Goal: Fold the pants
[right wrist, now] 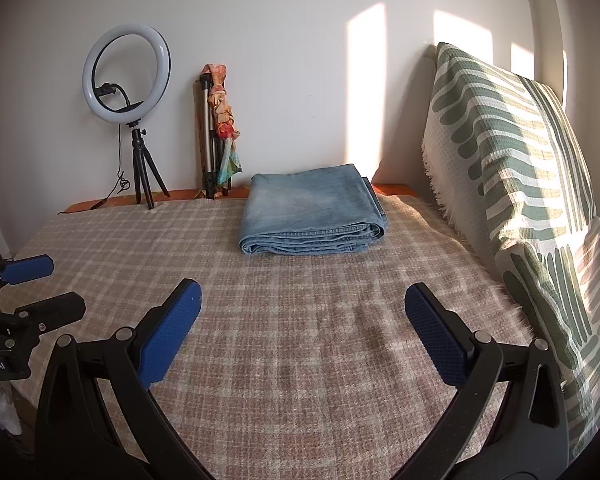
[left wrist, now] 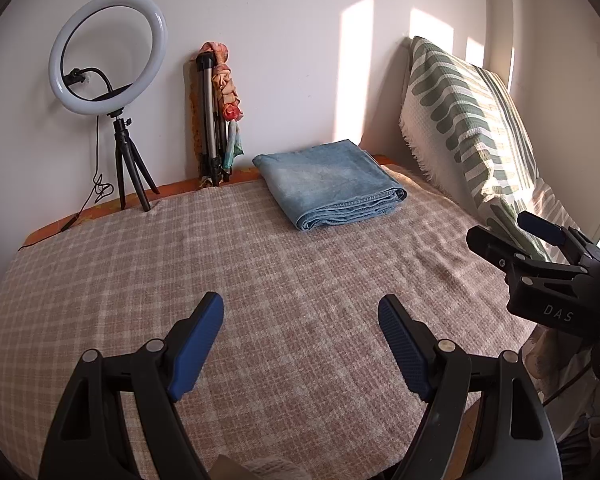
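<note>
Light blue denim pants (left wrist: 332,186) lie folded in a neat flat stack at the far side of the checked bed cover (left wrist: 260,280), near the wall; they also show in the right wrist view (right wrist: 312,216). My left gripper (left wrist: 300,316) is open and empty, well short of the pants, above the cover. My right gripper (right wrist: 302,304) is open and empty, also well back from the pants. The right gripper shows at the right edge of the left wrist view (left wrist: 512,232), and the left gripper at the left edge of the right wrist view (right wrist: 40,284).
A ring light on a small tripod (left wrist: 108,56) stands at the far left by the wall. A folded tripod with a colourful cloth (left wrist: 216,116) leans on the wall. A green-patterned cushion (left wrist: 468,128) leans up along the right side.
</note>
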{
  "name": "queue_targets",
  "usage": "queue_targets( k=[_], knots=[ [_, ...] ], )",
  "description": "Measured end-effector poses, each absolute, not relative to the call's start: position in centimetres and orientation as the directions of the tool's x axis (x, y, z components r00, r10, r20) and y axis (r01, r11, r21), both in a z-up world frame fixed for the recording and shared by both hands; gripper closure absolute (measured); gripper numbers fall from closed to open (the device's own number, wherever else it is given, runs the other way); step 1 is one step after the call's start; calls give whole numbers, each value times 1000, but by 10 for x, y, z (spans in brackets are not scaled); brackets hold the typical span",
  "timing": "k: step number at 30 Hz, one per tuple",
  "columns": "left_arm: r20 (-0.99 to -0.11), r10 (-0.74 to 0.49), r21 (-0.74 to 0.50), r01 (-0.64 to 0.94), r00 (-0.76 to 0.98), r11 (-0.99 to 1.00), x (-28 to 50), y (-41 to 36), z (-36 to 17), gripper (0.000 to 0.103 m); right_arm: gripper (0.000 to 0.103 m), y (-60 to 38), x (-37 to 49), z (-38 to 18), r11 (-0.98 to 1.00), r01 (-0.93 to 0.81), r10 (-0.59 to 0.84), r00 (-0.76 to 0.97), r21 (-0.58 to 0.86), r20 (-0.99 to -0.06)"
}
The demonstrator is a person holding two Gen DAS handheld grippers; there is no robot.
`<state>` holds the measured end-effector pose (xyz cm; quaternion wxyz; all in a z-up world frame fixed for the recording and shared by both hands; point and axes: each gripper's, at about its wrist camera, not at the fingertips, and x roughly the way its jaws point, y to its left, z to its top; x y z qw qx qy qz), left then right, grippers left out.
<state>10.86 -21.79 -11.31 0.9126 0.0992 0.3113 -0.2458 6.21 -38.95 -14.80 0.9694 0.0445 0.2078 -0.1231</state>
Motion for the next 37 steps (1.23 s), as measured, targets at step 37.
queue_targets(
  k=[37],
  knots=[
    [-626,-387,32,518,678,855,111,-218,-116,25,0,-388,64,-151,967,249,-207,884,47,-419]
  ],
)
